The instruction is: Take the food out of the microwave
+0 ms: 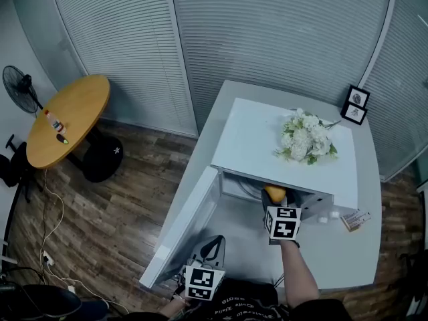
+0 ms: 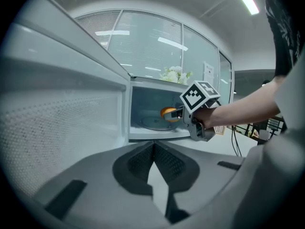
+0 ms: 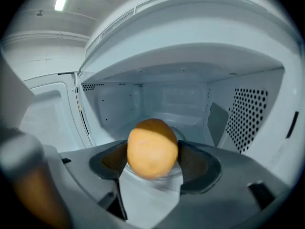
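over on the left a black fan point(image 1: 19, 89) stands by a round wooden table point(image 1: 73, 105), which has a small bottle point(image 1: 55, 122) on it. nearer the middle, the microwave door point(image 1: 182, 231) hangs wide open, swung out to the left of the oven. the left gripper point(image 2: 153, 149) hangs low beside that door, close to the person's body. its jaws are brought together at the tips with nothing between them, and it points toward the open oven without touching anything.

the white microwave point(image 1: 267, 136) sits on a pale table point(image 1: 358, 253). inside it a glass turntable point(image 2: 151, 123) lies on the cavity floor. the round orange food point(image 3: 152, 147) is just inside the mouth of the cavity, over the right part of the turntable. whether it is clear of the glass or resting on it i can't tell. the right gripper point(image 1: 275, 201) reaches in from the front, the person's bare forearm point(image 1: 299, 273) stretched out behind it. its two jaws are closed onto the food, one dark pad point(image 3: 198, 161) pressed to each side, so the food fills the gap between them. the perforated wall of the oven point(image 3: 248, 116) shows to the right of it.

on top of the microwave, toward its right end, lies a bunch of white flowers point(image 1: 306, 136). further right, at the back corner of the pale table, stand two small black picture frames point(image 1: 355, 104), and a small card point(image 1: 356, 219) lies near the oven's front right corner.
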Motion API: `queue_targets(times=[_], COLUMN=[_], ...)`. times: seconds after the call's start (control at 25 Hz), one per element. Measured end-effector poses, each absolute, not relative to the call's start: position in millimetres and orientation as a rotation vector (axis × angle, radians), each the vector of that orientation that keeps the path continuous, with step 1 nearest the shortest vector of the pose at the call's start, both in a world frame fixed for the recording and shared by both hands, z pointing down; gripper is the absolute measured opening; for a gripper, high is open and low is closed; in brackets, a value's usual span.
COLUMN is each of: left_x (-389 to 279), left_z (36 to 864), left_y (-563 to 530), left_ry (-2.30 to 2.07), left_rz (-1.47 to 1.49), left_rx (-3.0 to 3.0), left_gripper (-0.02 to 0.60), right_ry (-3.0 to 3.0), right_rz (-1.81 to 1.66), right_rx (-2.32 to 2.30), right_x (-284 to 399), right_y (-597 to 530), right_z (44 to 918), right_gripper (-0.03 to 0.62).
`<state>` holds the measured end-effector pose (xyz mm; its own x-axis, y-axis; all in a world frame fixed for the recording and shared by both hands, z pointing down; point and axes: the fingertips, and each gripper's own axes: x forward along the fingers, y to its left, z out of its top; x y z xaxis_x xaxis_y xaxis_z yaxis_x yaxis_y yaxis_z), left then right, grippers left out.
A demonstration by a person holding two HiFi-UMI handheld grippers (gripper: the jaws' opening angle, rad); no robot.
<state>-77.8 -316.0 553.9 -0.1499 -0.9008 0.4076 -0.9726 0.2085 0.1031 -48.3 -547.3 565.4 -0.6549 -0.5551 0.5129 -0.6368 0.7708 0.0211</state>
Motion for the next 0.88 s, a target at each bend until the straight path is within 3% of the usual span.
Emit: queue_targets(times=[0.88], left_x=[-48], left_z=[549], left_y=[-307], left_ry=[-2.025], left_rz=[0.222], left_rx=[1.874], left_gripper=[0.008], right_ry=[-2.482], right_rz=[0.179], right_rx=[0.958], right_x=[7], right_y=[-488], right_z=[542], right_gripper=[0.327])
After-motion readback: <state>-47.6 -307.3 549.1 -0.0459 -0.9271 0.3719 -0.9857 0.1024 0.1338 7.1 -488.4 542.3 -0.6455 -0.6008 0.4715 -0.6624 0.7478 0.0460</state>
